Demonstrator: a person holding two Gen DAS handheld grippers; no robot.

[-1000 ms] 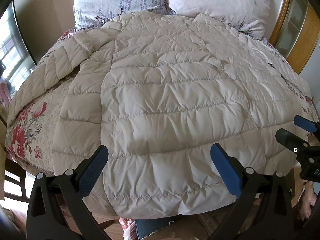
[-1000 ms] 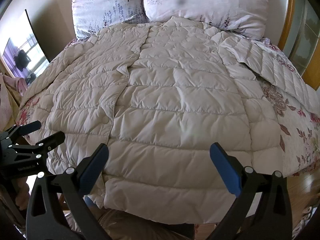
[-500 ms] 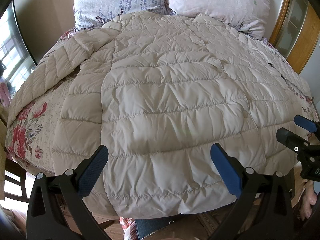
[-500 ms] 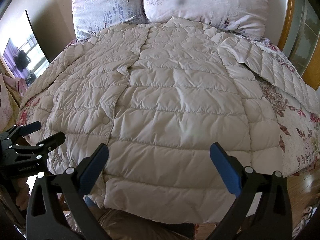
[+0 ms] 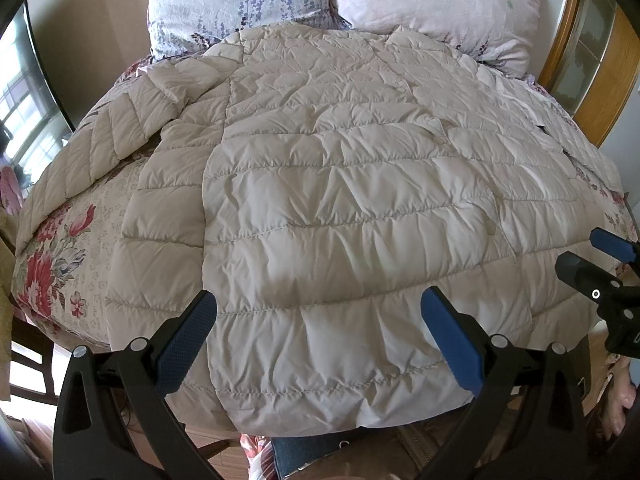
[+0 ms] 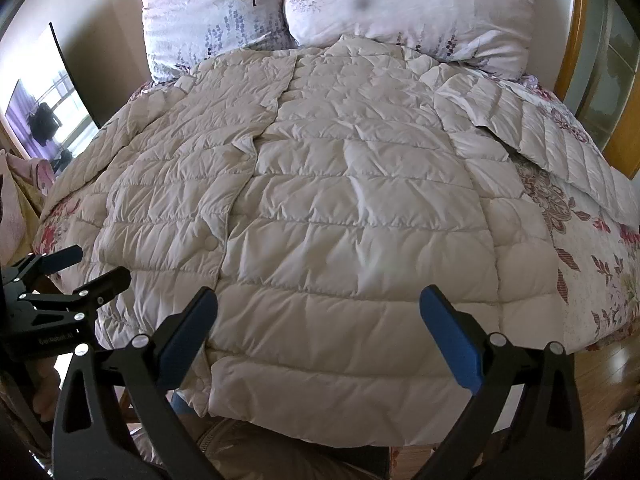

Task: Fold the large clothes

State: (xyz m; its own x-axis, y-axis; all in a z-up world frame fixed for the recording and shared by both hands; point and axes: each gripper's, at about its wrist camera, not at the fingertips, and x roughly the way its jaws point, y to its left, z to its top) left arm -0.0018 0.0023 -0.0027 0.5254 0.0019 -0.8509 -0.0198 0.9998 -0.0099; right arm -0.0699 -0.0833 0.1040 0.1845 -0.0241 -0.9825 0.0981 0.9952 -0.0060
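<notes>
— Down by the bed's near edge, both claws are spread wide and hold nothing: the left claw (image 5: pixel 318 340) and the right claw (image 6: pixel 318 336).
— Where's the coat (image 5: pixel 340 208)?
— Flat on the bed (image 5: pixel 60 248), sleeves out. It's puffy and slippery, so a small pinch may slip. Farther back, pillows (image 6: pixel 408 4) could catch it.

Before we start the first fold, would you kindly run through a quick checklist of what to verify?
1. Left gripper open, holding nothing: ok.
2. Right gripper open, holding nothing: ok.
3. Coat spread flat on bed: ok.
4. Front closed: cannot tell; buttons show along the edge.
5. Both sleeves laid out sideways: ok.
6. Hem within reach, overhanging the near edge: ok.
</notes>
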